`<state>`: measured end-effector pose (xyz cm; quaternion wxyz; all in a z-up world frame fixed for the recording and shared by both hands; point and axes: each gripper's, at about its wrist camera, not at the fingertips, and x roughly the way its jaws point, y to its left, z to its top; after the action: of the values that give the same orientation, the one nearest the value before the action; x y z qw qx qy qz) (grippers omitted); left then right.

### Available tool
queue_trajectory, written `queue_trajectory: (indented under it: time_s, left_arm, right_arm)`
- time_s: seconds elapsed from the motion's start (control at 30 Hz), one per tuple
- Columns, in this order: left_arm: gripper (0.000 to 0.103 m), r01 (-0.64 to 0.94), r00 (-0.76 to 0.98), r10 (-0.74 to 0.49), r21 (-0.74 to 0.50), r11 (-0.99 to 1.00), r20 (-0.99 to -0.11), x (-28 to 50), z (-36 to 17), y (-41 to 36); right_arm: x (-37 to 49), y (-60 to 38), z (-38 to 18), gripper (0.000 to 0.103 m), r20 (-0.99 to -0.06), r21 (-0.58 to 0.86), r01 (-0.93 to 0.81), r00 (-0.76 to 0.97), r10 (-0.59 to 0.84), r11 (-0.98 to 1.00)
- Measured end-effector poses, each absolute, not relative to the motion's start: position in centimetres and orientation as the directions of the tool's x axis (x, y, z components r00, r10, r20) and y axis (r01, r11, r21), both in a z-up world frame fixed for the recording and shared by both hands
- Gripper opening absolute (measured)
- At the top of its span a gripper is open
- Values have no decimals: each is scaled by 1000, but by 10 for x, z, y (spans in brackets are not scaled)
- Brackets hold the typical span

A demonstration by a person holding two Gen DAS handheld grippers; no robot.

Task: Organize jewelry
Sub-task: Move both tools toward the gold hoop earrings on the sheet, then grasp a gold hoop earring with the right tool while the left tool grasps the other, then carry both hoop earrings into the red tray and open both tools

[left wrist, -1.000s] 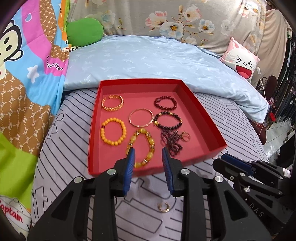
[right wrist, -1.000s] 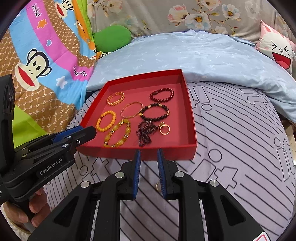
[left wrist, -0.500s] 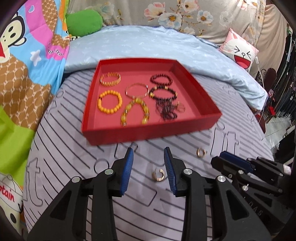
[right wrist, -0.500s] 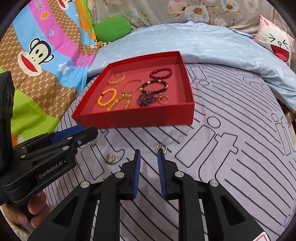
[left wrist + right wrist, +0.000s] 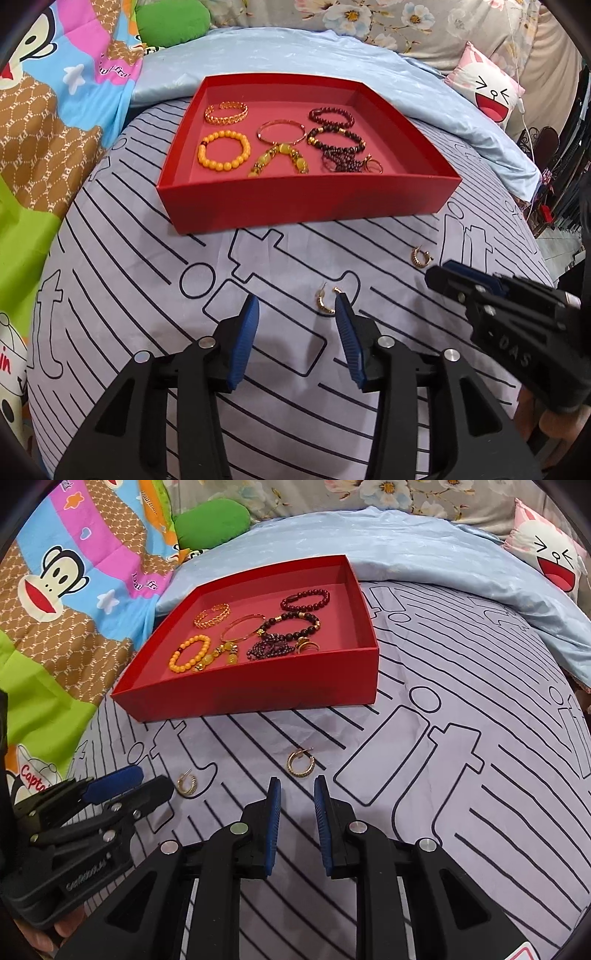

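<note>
Right wrist: both earrings (image 5: 301, 763) unobstructed.

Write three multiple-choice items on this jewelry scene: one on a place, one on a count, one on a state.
1. Where does the orange bead bracelet lie?
A. on the striped cover
B. in the red tray
C. on the blue quilt

2. How many gold hoop earrings lie outside the tray?
A. one
B. two
C. four

3. How is the right gripper?
A. open, holding nothing
B. shut on an earring
C. shut on a bracelet

Key: 1 B, it sits inside the tray walls. 2 B, the left earring and the right earring rest on the striped cover. 3 A, its jaws stand apart with bare cover between.
</note>
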<state>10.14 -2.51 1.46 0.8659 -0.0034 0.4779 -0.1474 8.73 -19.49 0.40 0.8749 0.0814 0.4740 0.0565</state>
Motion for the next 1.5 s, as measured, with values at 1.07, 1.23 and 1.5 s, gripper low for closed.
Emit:
queue_trajectory:
  time_s: [1.07, 1.23, 1.5]
  left_arm:
    - [22, 302, 493, -255, -111, 947, -832, 109, 7, -43]
    - [18, 304, 494, -256, -111, 946, -831, 110, 7, -44]
    - [18, 306, 491, -271, -127, 944, -828, 108, 11, -43]
  right_arm:
    - [78, -191, 2, 16, -816, 199, -23, 549, 179, 980]
    - [72, -188, 3, 16, -816, 207, -27, 547, 188, 978]
    - [65, -186, 15, 16, -801, 206, -35, 568, 189, 978]
